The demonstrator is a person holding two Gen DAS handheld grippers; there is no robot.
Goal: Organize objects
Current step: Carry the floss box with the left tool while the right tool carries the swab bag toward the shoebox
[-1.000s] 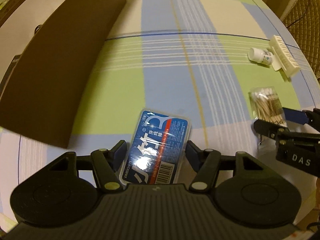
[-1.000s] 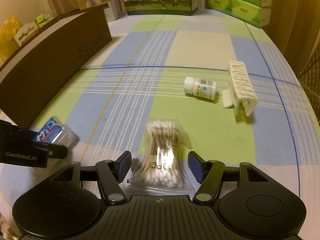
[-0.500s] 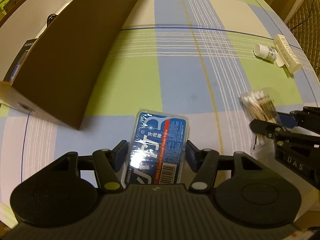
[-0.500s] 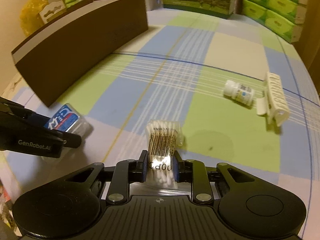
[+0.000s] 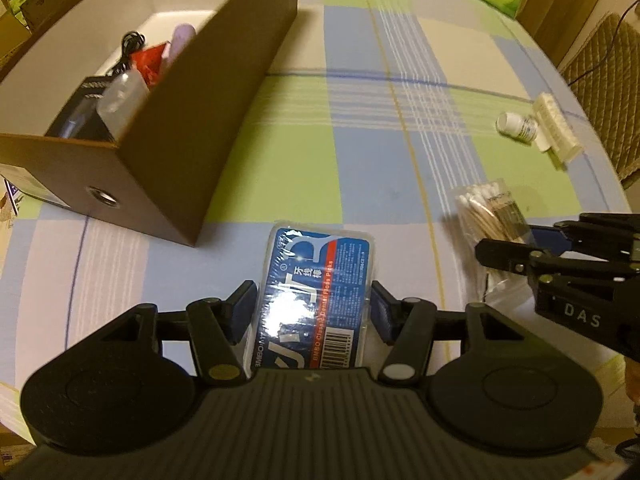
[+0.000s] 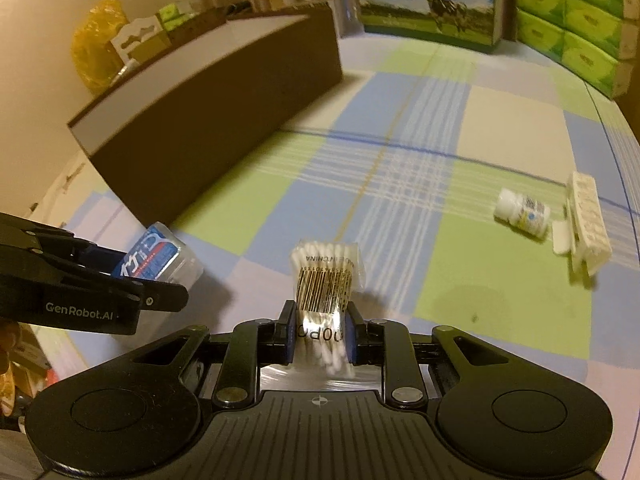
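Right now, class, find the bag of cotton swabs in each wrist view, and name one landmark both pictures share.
Left wrist view: the bag of cotton swabs is at the right edge, pinched in the right gripper.
Right wrist view: the bag is at bottom centre, between that gripper's pads.
Shared landmark: the brown box, upper left in both.

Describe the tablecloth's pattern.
The tablecloth is plaid: blue, green and cream blocks crossed by thin stripes, clearest in the left wrist view.
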